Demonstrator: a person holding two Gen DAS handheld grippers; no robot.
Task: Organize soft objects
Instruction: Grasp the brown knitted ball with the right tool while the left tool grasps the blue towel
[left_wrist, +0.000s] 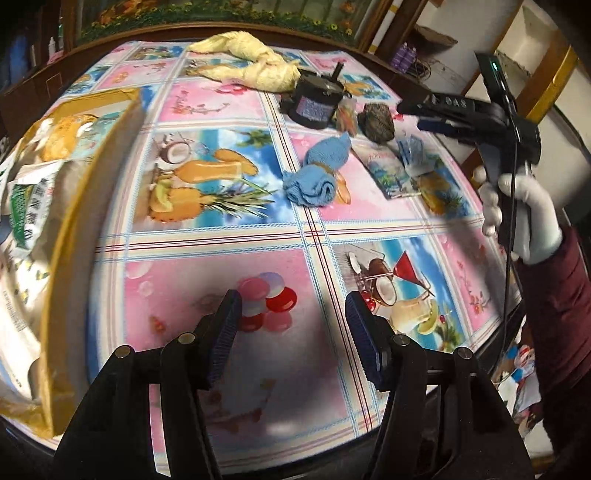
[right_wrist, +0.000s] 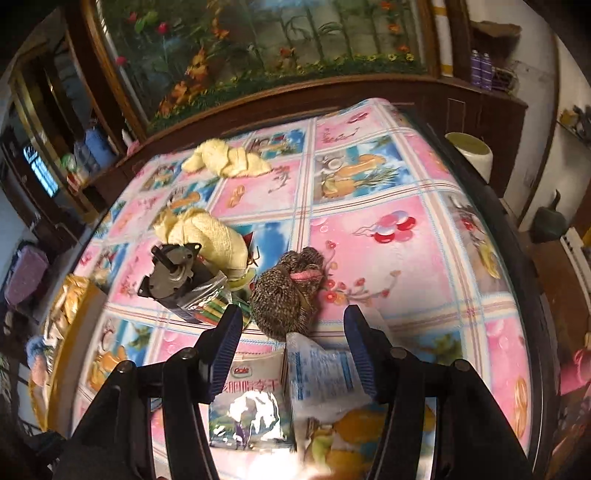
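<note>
Right wrist: "Dole" on snack pouch (right_wrist: 251, 402) (rest unreadable).

In the left wrist view, a rolled towel (left_wrist: 314, 177) is seen at centre on the table (left_wrist: 229, 369), a motor (left_wrist: 317, 99) above it, a cardboard box (left_wrist: 74, 236) at left.

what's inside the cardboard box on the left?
The cardboard box holds printed packets: a white one with green print and an orange one on top. Anything deeper is hidden under them.
</note>
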